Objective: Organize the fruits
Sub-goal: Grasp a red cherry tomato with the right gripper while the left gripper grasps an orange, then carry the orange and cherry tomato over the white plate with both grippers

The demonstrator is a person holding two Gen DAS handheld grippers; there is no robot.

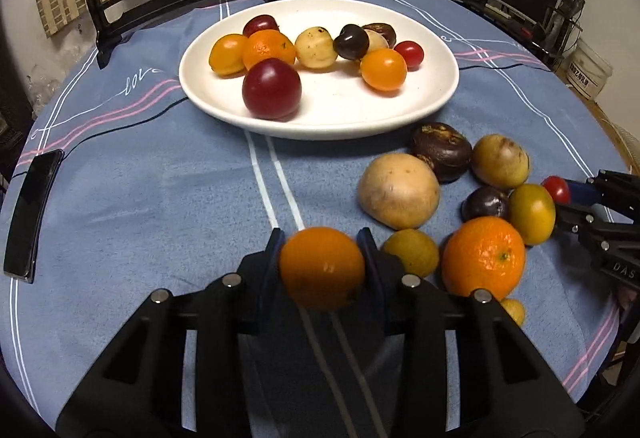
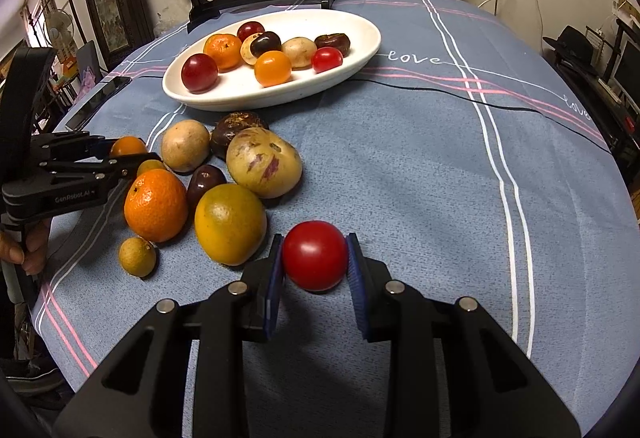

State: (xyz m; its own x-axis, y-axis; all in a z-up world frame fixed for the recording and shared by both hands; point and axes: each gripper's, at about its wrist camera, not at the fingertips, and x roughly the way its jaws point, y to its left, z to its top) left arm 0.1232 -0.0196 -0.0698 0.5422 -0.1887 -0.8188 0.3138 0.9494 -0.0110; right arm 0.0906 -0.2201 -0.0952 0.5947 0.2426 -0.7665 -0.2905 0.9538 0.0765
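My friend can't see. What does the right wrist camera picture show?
The right claw pinches a small red tomato above a blue tablecloth. Loose fruit sits to its left, where the left claw holds a small orange fruit. Behind is a white plate of fruit.

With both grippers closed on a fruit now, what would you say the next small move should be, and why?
Probably lift both and carry them toward the white plate. The left gripper is clamped on a small orange fruit and the right gripper on a red tomato. The plate already holds sorted fruit and has bare room at its near side, while the loose pile remains on the cloth.
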